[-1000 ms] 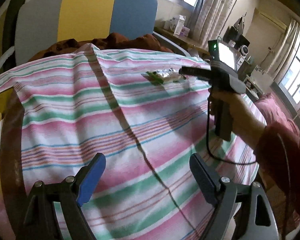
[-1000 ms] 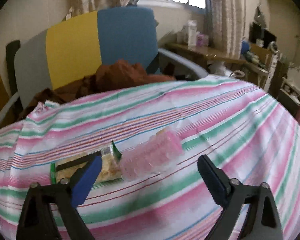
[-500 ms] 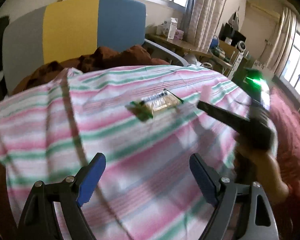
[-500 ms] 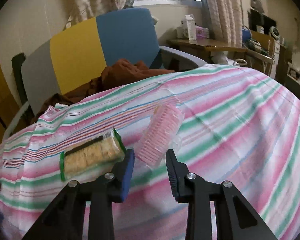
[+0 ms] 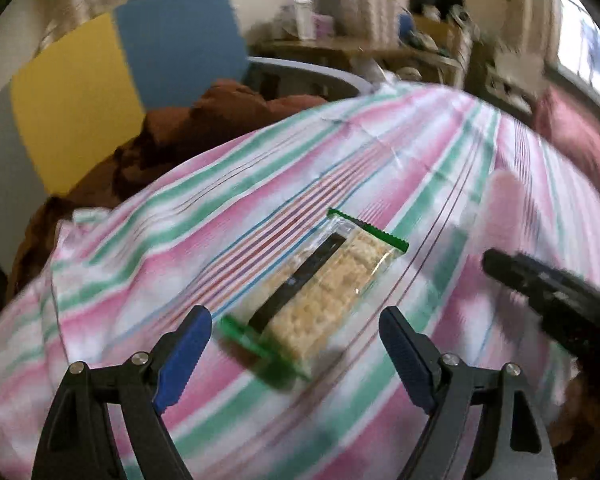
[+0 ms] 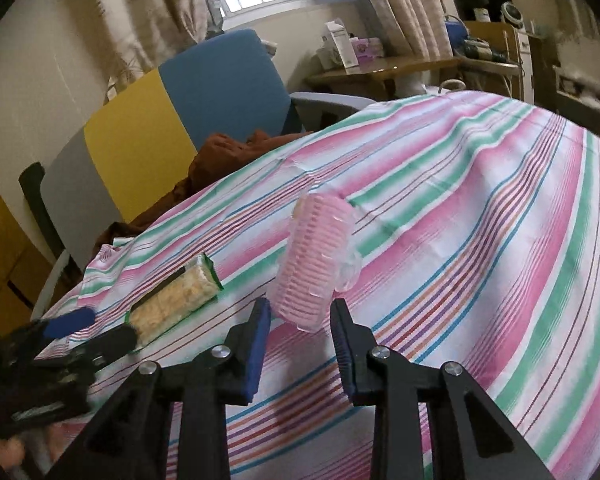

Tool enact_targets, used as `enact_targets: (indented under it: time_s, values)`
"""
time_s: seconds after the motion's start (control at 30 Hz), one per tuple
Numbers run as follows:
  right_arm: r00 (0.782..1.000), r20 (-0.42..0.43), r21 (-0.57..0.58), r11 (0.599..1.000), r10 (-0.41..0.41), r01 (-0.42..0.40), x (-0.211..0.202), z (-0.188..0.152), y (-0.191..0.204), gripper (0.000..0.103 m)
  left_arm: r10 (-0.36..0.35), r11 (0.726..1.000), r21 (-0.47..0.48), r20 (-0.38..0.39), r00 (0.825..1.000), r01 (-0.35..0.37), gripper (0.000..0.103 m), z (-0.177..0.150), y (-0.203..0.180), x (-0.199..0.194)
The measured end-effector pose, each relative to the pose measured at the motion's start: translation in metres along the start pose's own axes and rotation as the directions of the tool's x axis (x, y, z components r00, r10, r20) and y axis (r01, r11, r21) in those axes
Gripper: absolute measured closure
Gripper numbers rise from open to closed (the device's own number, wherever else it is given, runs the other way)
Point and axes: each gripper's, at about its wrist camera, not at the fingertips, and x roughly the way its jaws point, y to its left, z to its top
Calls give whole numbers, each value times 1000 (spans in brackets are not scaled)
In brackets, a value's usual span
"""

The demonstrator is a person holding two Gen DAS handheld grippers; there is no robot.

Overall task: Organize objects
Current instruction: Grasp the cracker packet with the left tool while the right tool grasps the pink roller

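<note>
**Asker:** Left gripper first: what does its own camera show?

**Describer:** Left gripper [image 5: 295, 338] has its two blue-padded jaws spread wide and released, nothing pressed between them. Ahead of the gap lies a cracker packet [image 5: 324, 288], clear wrap with green crimped ends and a black strip along it, resting diagonally on a striped cloth [image 5: 180, 248] of pink, green and white. Its near green end sits between the jaw tips but apart from both pads. At the right edge, blurred, the right gripper's dark body pokes in, with a pale pink blur beyond its tip.

**Asker:** Anything behind the cloth?

**Describer:** A headboard [image 5: 140, 76] in grey, yellow and blue panels, and a rumpled brown blanket [image 5: 204, 128] just below it.

**Asker:** And the right wrist view?

**Describer:** Right gripper [image 6: 300, 322] is clenched, its blue pads drawn close together on the lower end of a pink ribbed plastic piece [image 6: 314, 262]. That piece stands tilted upward from the jaws above the cloth, a clear bumpy part along its right side. I cannot tell exactly what it is. The cracker packet lies to its left on the cloth, apart from it, and the left gripper's open tips sit at the packet's near end in the lower left corner.
</note>
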Motion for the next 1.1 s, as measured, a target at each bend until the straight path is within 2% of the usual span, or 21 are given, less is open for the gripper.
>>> enact_targets:
  time_s: [0.07, 0.2, 0.3, 0.37, 0.43, 0.53, 0.67, 0.9, 1.1]
  values:
    - [1000, -4, 31, 1000, -1, 1, 1, -1, -6, 72, 17, 998, 57, 9, 1000, -18, 16, 5, -7, 6]
    - [1000, -6, 68, 998, 16, -16, 3, -1, -13, 72, -18, 993, 118, -19, 1000, 20, 15, 5, -14, 22]
    - [1000, -5, 68, 998, 17, -17, 4, -2, -13, 72, -105, 994, 8, -10, 994, 105, 15, 3, 0, 27]
    - [1000, -3, 68, 998, 17, -17, 4, -2, -13, 72, -126, 992, -11, 0, 992, 126, 16, 2, 4, 25]
    - [1000, -2, 72, 997, 20, -20, 4, -2, -13, 72, -117, 993, -1, 4, 993, 117, 18, 1, 2, 24]
    - [1000, -1, 74, 997, 22, -22, 5, -3, -12, 72, -109, 994, 11, 25, 994, 109, 29, -3, -2, 19]
    - [1000, 0, 70, 997, 18, -18, 5, -2, -12, 72, -96, 995, 17, 48, 994, 96, 53, -10, -9, 10]
    - [1000, 2, 40, 999, -10, 10, 5, -2, -8, 72, -45, 999, 21, 78, 996, 43, 54, -20, -14, 4]
    - [998, 33, -37, 998, -46, 47, -1, -2, 7, 72, 5, 1000, -18, 165, 986, -2, 54, -41, -17, -29]
